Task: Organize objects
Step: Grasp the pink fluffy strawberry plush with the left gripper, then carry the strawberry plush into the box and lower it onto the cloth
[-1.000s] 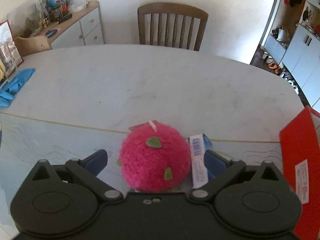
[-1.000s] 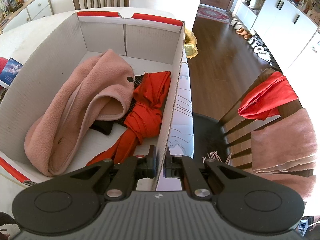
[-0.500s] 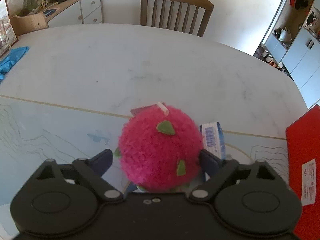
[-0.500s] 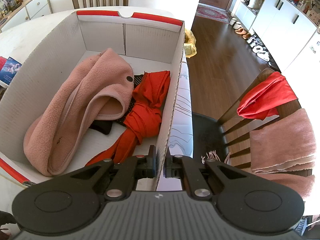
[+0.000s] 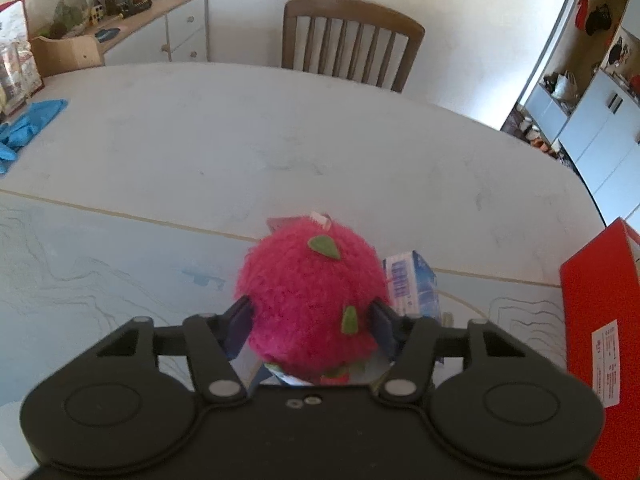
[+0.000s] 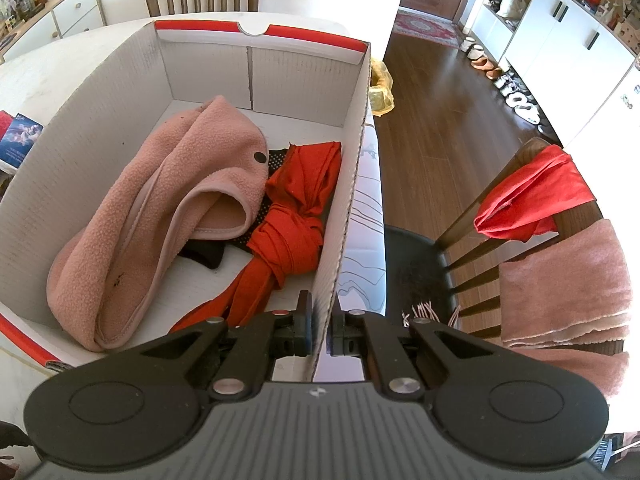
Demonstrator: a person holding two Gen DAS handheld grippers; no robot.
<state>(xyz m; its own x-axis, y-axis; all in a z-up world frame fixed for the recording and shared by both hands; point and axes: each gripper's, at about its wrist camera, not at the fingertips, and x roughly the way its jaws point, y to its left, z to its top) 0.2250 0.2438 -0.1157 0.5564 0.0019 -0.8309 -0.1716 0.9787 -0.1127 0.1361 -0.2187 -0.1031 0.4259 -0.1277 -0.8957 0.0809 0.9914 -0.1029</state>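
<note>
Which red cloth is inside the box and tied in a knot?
The red cloth lying in the cardboard box beside the pink fleece is the knotted one. The other red cloth hangs unknotted over the chair back.

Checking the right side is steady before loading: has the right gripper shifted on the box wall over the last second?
No. The right gripper stays clamped on the same spot of the box wall, beside the red cloth.
</note>
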